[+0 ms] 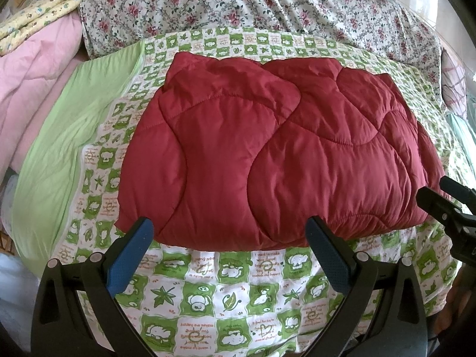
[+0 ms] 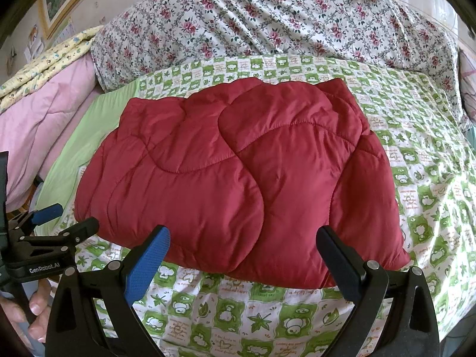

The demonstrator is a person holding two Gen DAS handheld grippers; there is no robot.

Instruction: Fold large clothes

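A: What does the garment look like?

B: The dark red quilted padded coat (image 1: pixel 267 154) lies folded into a thick, puffy bundle, wider than it is deep. Curved stitch lines run across its top, and 1 rounded panel overlaps another near the middle. The near edge is plump and rounded; the far edge is lumpier.

A: Where is it?

B: It rests in the middle of the bed, on the green-and-white checked cartoon-print sheet (image 1: pixel 208 294). A plain light-green cloth (image 1: pixel 74 136) lies to its left, with a pink quilt (image 1: pixel 32 89) further left. A floral-print duvet (image 1: pixel 267 6) is heaped on the far side.

A: And the grippers?

B: The left gripper (image 1: pixel 230 238) is spread wide, its 2 blue-padded fingers (image 1: pixel 131 255) at the coat's near edge, holding nothing. The right gripper (image 2: pixel 244 247) is likewise spread, its fingers at the near edge further right, with nothing between them. From the right wrist view, a person's hand (image 2: pixel 32 312) holds the left gripper's handle at the far left.
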